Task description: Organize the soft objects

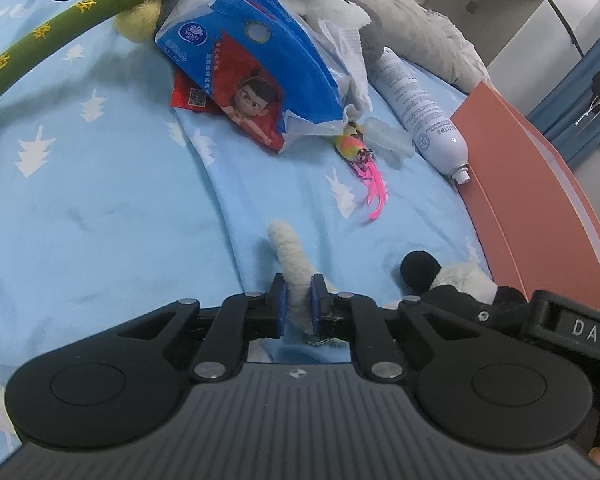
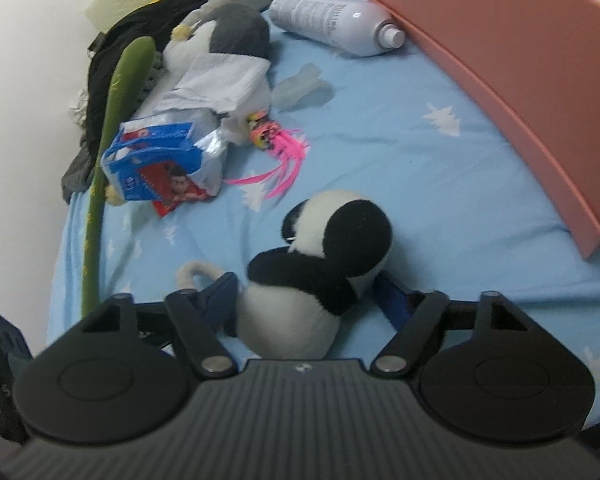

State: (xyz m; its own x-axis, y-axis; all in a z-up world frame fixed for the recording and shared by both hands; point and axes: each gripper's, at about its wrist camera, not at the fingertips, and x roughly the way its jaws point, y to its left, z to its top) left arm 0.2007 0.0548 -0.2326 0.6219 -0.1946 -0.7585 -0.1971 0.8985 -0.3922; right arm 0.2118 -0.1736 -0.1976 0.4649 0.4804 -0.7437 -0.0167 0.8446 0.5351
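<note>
A black and white panda plush (image 2: 320, 264) lies on the blue bed sheet (image 2: 400, 152). My right gripper (image 2: 308, 300) is wide open with one blue pad on each side of the panda's body. My left gripper (image 1: 299, 304) is shut on a cream fuzzy tail-like piece (image 1: 290, 256), which also shows in the right wrist view (image 2: 196, 272) left of the panda. The panda shows at the lower right of the left wrist view (image 1: 452, 280).
A blue and red tissue pack (image 1: 256, 76), a white spray bottle (image 1: 420, 112), a pink feather toy (image 1: 364, 160), a green plush stick (image 1: 72, 28) and a grey plush (image 2: 228, 40) lie farther up the bed. An orange box (image 2: 520, 80) stands along the right edge.
</note>
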